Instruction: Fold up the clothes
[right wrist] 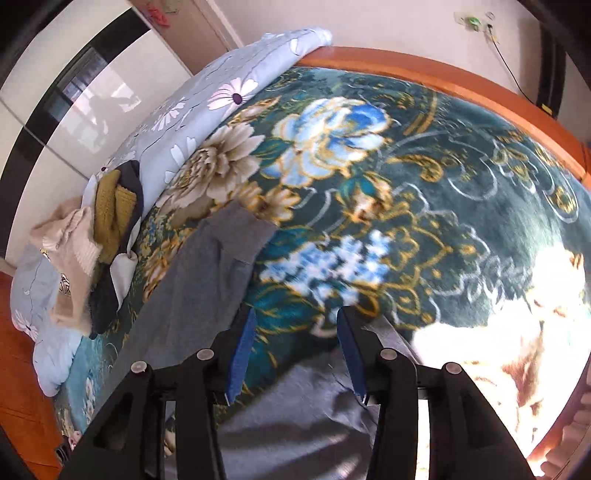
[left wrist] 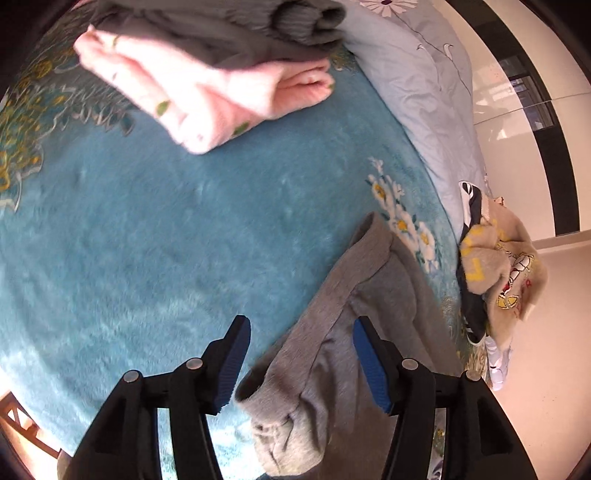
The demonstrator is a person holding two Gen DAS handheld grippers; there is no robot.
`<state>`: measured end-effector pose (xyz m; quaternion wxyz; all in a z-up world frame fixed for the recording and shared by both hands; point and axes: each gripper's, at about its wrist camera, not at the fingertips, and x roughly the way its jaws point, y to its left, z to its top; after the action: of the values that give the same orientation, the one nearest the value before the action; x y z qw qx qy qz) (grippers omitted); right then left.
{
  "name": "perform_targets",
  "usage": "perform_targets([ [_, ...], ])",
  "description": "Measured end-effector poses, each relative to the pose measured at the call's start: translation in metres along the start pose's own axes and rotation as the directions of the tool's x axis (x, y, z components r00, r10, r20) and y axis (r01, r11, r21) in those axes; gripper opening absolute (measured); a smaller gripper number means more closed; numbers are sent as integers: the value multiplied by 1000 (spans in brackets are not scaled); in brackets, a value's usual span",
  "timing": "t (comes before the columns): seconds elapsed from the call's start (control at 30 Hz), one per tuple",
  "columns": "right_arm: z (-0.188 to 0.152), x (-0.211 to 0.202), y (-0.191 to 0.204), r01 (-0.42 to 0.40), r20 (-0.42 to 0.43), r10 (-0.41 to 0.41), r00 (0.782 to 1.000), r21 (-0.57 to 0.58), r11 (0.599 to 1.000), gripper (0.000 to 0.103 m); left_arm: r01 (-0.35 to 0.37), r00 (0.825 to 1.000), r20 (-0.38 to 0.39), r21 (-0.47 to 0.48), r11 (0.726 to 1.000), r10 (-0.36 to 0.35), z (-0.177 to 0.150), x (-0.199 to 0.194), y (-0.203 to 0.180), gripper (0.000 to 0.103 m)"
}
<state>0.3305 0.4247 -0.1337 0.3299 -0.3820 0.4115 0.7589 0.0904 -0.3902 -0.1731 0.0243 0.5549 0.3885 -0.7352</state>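
A light grey garment (left wrist: 332, 332) lies crumpled on the teal floral blanket (left wrist: 147, 229), running from the lower middle up to the right. My left gripper (left wrist: 301, 325) hovers over it, open, its blue pads apart and not pressing the cloth. In the right wrist view the same grey garment (right wrist: 207, 266) stretches from the lower middle up to the left. My right gripper (right wrist: 296, 314) is open above the blanket (right wrist: 406, 192), with nothing gripped. A folded pink garment (left wrist: 207, 96) with a folded dark grey one (left wrist: 229, 33) on top sits at the far side.
A loose pile of clothes (left wrist: 498, 273) lies at the bed's edge beside a light blue daisy-print duvet (left wrist: 417, 85); both also show in the right wrist view as the pile (right wrist: 92, 236) and duvet (right wrist: 207, 103). A wooden bed frame (right wrist: 443, 81) borders the blanket. Sun glare (right wrist: 498, 332) washes out the lower right.
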Motion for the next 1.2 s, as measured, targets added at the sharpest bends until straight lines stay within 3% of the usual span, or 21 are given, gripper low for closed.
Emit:
perform_targets([
  [0.23, -48, -34, -83, 26, -39, -22, 999, 113, 993, 47, 6, 992, -129, 12, 1000, -5, -37, 18, 20, 62],
  [0.33, -70, -33, -109, 21, -84, -7, 996, 164, 986, 50, 4, 984, -176, 69, 998, 8, -47, 29, 13, 62],
  [0.47, -90, -23, -118, -75, -114, 105, 988, 239, 968, 50, -32, 982, -184, 107, 994, 51, -52, 42, 10, 62],
  [0.63, -97, -2, -120, -186, -128, 251, 960, 378, 907, 50, -12, 988, -155, 48, 999, 20, -53, 39, 15, 59],
  [0.77, -101, 13, -121, -195, -128, 276, 953, 439, 877, 50, -46, 987, -147, 84, 995, 58, -54, 40, 8, 35],
  [0.9, -101, 11, -116, -200, -122, 273, 954, 418, 886, 52, -73, 988, -128, 121, 990, 88, -56, 37, -5, 21],
  [1.07, -105, 14, -109, -212, -133, 291, 947, 420, 882, 44, -55, 993, -97, 79, 995, 62, -57, 22, -16, 16],
  [1.17, -106, 18, -101, -202, -156, 286, 946, 406, 891, 34, -35, 997, -72, 69, 997, 40, -57, 10, -22, 16],
  [1.2, -105, 20, -98, -189, -163, 274, 948, 403, 895, 22, -33, 997, -65, 71, 997, 38, -57, 7, -24, 16],
])
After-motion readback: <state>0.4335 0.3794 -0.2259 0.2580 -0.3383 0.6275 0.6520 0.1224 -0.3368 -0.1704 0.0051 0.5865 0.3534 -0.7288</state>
